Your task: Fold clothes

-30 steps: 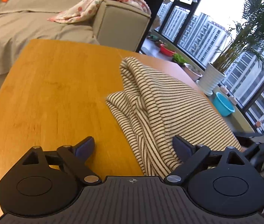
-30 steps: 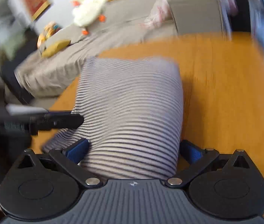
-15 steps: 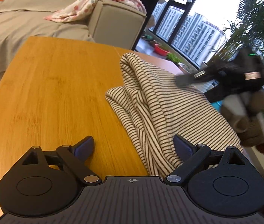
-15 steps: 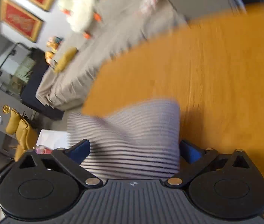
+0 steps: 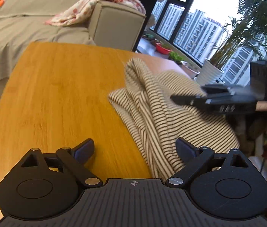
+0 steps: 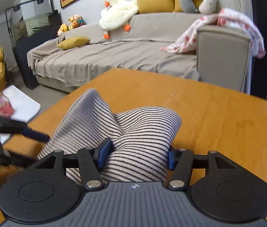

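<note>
Between your right tongs point(image 6: 135, 156) sits a thick bunch of the striped top point(image 6: 143, 132), the blue pads part-closed and squeezing it from both sides. Your left tongs point(image 5: 135, 151) hang spread wide at the near edge of the same cloth, holding nothing; one pad rests against the fabric, the other over bare wood. The top lies rumpled on the right side of the table point(image 5: 57, 94), one ridge humped up, its near end running off the edge. Lift now and you may drag several layers together, since the grip takes a wad rather than one hem; the loose end could slide off the table.
</note>
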Demonstrator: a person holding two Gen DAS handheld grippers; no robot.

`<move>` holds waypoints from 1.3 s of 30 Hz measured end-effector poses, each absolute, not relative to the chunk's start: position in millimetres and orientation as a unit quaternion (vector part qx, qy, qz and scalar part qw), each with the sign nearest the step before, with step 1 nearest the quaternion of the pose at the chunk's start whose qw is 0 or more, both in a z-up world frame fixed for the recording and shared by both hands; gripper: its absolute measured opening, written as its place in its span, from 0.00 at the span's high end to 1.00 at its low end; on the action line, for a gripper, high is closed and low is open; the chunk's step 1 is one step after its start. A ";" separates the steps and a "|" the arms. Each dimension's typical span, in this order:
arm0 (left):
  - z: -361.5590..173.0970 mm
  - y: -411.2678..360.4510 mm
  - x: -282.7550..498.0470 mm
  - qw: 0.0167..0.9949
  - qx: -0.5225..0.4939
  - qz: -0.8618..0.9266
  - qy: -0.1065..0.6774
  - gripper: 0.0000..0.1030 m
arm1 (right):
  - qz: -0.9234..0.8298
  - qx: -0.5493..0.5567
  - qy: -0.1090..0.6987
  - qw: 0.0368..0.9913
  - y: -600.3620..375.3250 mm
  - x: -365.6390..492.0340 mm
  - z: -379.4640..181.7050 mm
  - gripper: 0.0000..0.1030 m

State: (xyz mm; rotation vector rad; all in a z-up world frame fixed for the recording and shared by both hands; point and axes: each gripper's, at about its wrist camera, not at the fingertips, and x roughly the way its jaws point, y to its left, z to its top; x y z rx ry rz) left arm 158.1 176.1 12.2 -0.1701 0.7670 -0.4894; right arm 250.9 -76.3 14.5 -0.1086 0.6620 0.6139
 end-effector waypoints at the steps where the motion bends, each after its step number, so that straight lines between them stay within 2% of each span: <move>1: 17.1 174.9 160.5 0.894 -0.088 -0.244 0.364 0.09 | 0.294 -0.067 0.311 0.901 -71.3 248.0 15.9 0.45; 7: 43.6 165.0 177.5 0.884 -0.138 -0.299 0.332 0.08 | 0.277 -0.127 0.273 0.912 -59.8 219.0 9.7 0.45; 11: 25.4 142.4 191.5 0.881 -0.091 -0.276 0.372 0.11 | 0.273 -0.149 0.257 0.915 -65.2 192.1 4.0 0.45; 12: 19.9 142.3 195.6 0.880 -0.088 -0.266 0.384 0.15 | 0.275 -0.137 0.269 0.913 -70.2 193.6 4.7 0.45; 15: 7.7 143.1 200.4 0.874 -0.087 -0.255 0.404 0.13 | 0.285 -0.029 0.313 0.905 -104.7 202.5 14.0 0.37; 17: 5.0 143.1 198.6 0.873 -0.085 -0.256 0.406 0.13 | 0.287 0.020 0.331 0.899 -124.2 204.8 16.6 0.22; 22: 3.4 145.3 199.3 0.874 -0.088 -0.257 0.404 0.11 | 0.309 0.078 0.380 0.868 -141.6 188.5 8.8 0.13; 29: 0.5 147.4 193.4 0.873 -0.096 -0.258 0.403 0.10 | 0.328 0.143 0.435 0.826 -156.1 172.9 -6.3 0.13; 35: 0.1 147.0 188.6 0.868 -0.106 -0.261 0.409 0.10 | 0.323 0.126 0.429 0.834 -145.0 178.7 -7.5 0.13; 36: 0.3 146.8 187.7 0.866 -0.108 -0.264 0.411 0.10 | 0.324 0.116 0.424 0.838 -143.4 179.1 -5.1 0.14; 39: -1.0 144.0 184.6 0.856 -0.118 -0.280 0.417 0.14 | 0.325 0.099 0.413 0.845 -143.1 183.6 2.2 0.25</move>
